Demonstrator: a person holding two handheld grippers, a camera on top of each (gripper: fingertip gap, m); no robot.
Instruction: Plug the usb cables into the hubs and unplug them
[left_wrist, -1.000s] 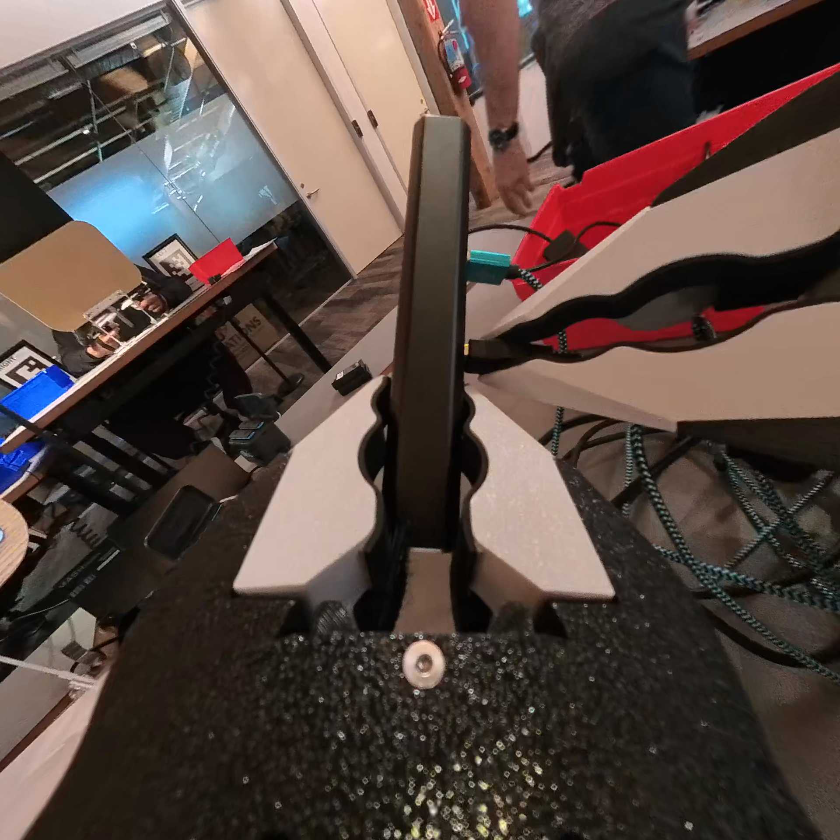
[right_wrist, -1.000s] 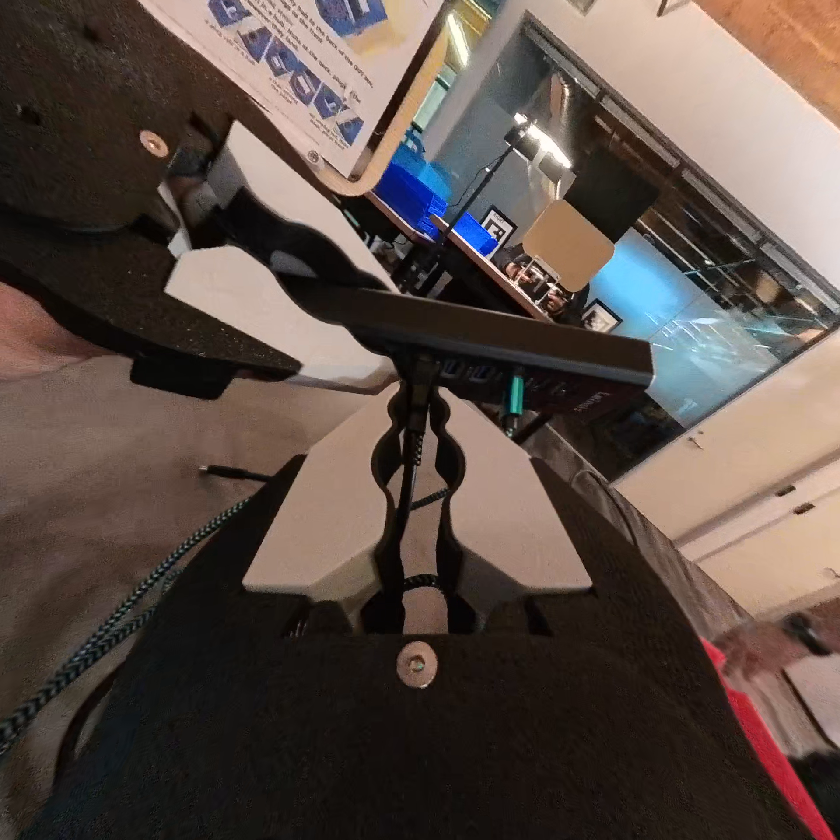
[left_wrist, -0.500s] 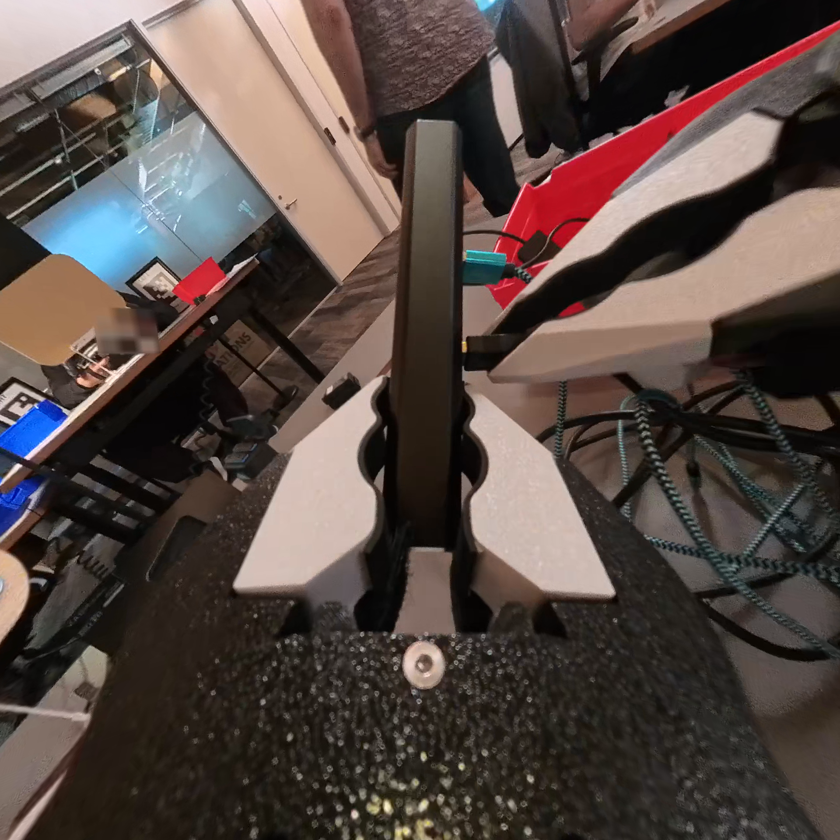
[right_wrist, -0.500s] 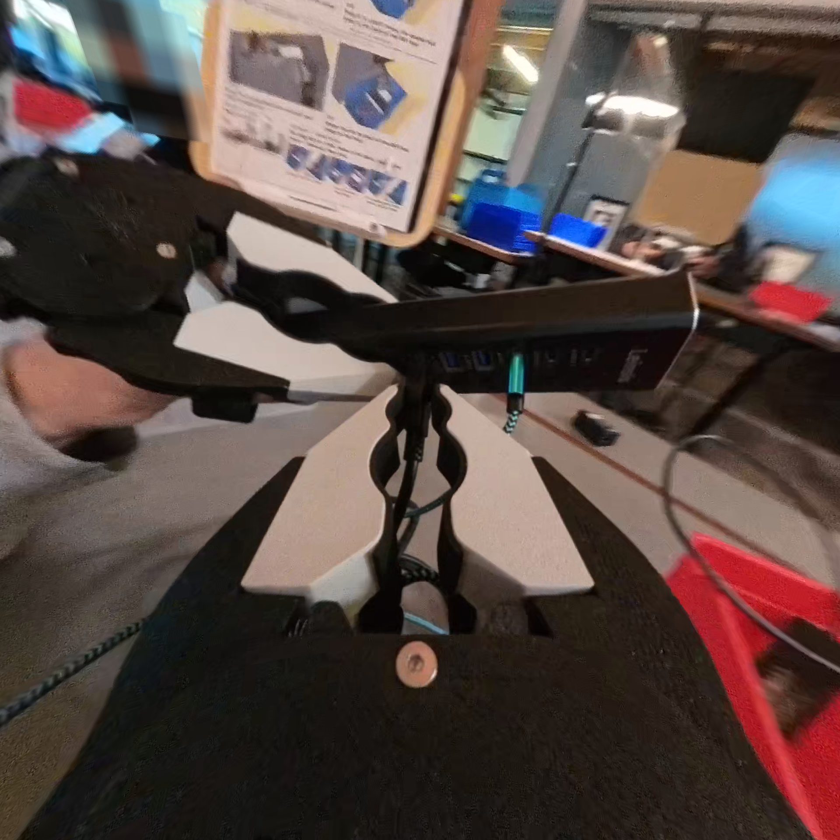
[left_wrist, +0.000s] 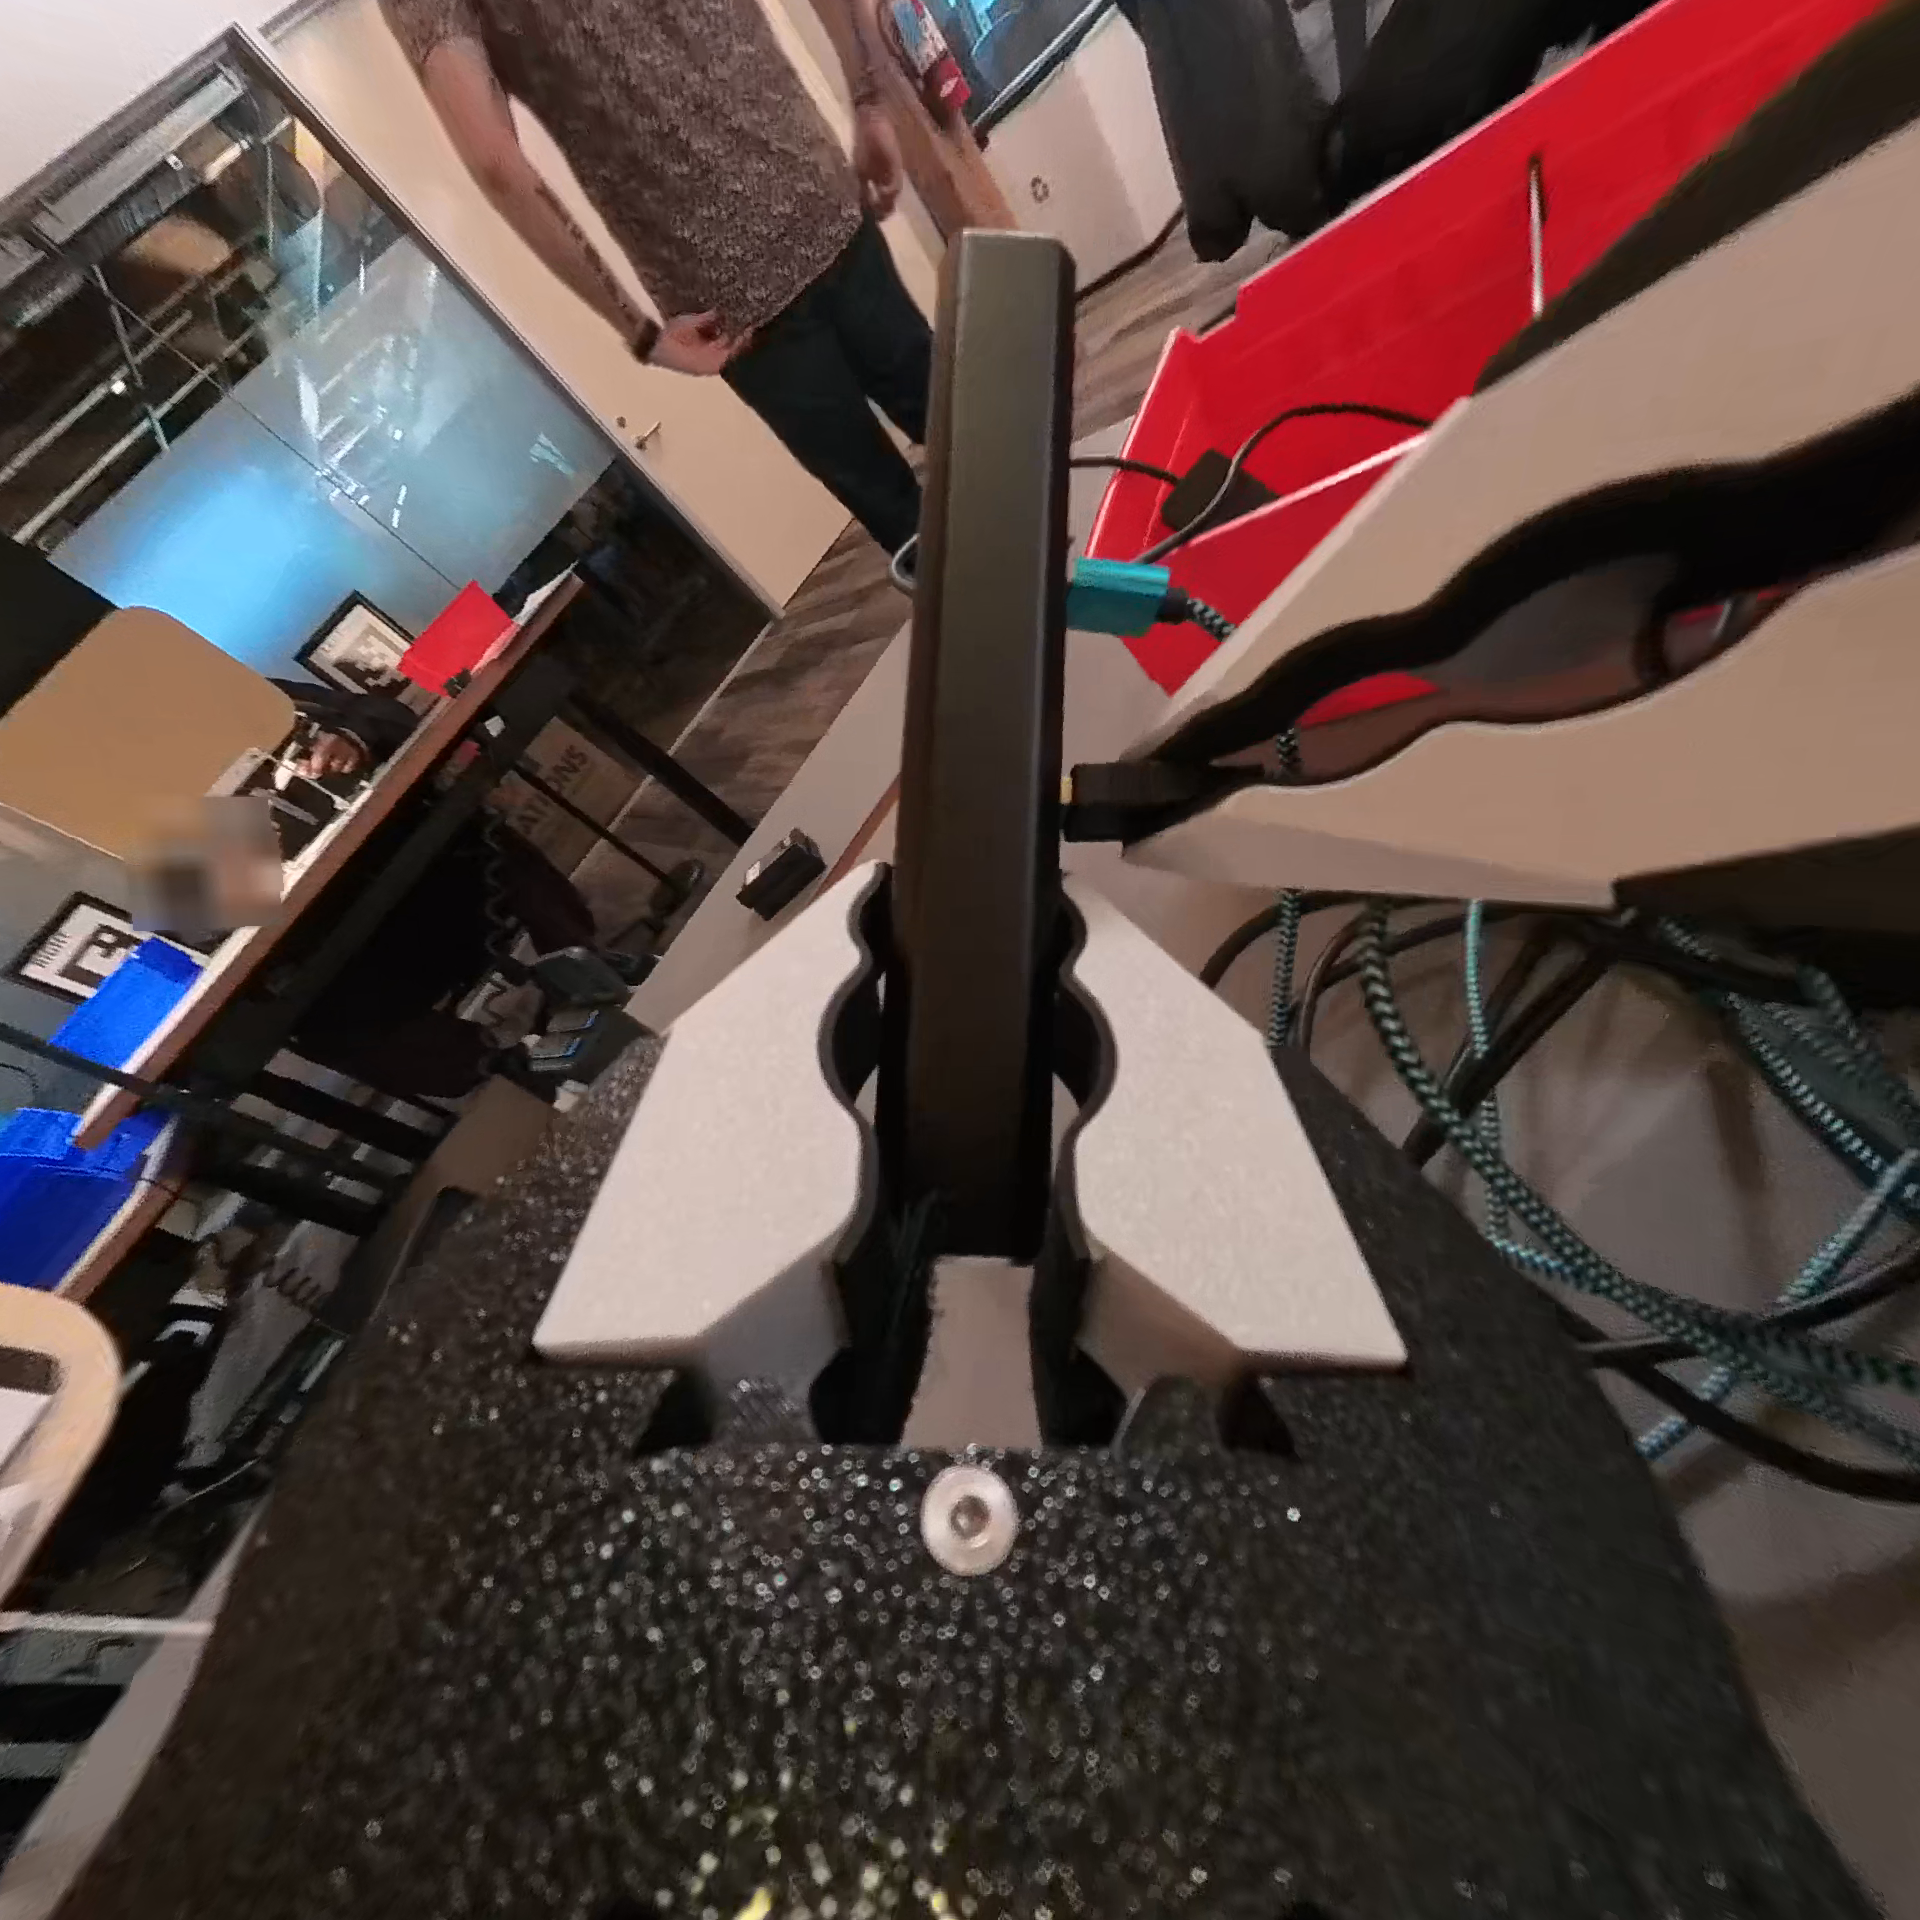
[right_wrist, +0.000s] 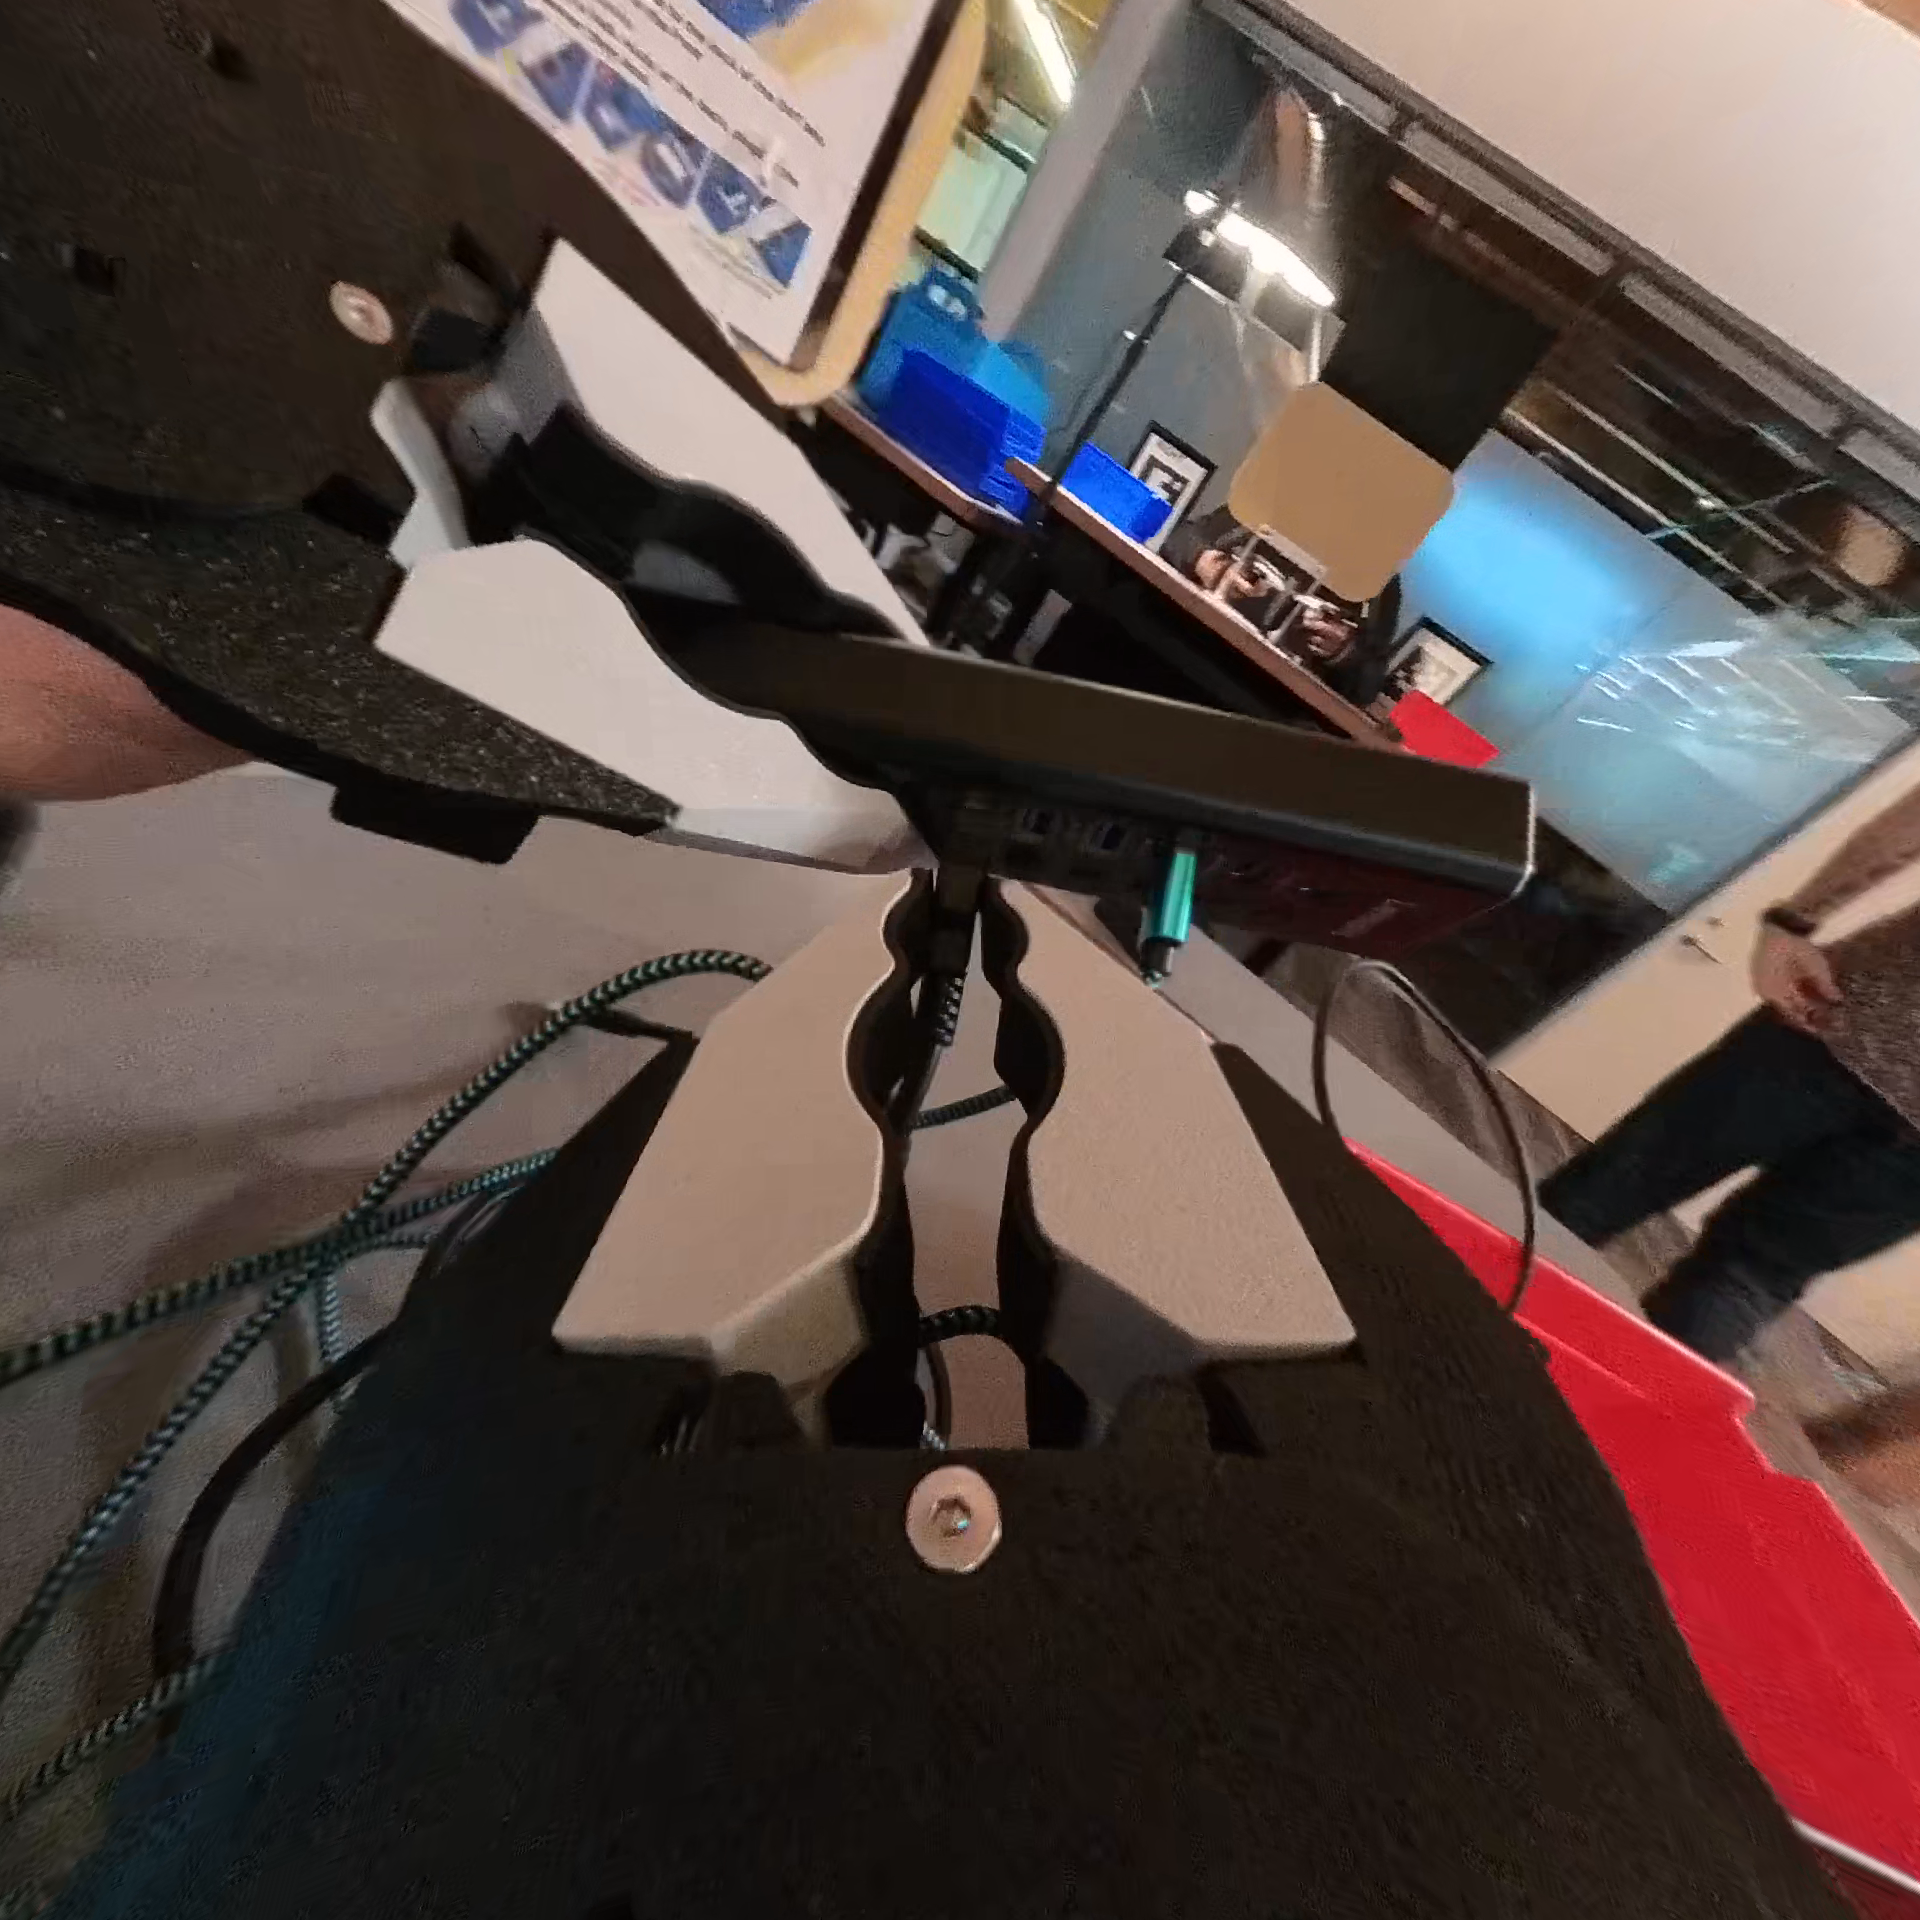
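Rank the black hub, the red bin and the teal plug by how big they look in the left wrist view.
1. red bin, though partly hidden and farther off
2. black hub, close to the camera, so the order of these two is unsure
3. teal plug, clearly smallest

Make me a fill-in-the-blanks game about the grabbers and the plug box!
1. The left gripper is shut on the black ____.
2. The right gripper pinches a black plug at the hub's ____ face of ports.
3. The plug already sitting in the hub farther along is coloured ____.
4. The bin behind the hub is ____.

Missing words: hub; side; teal; red
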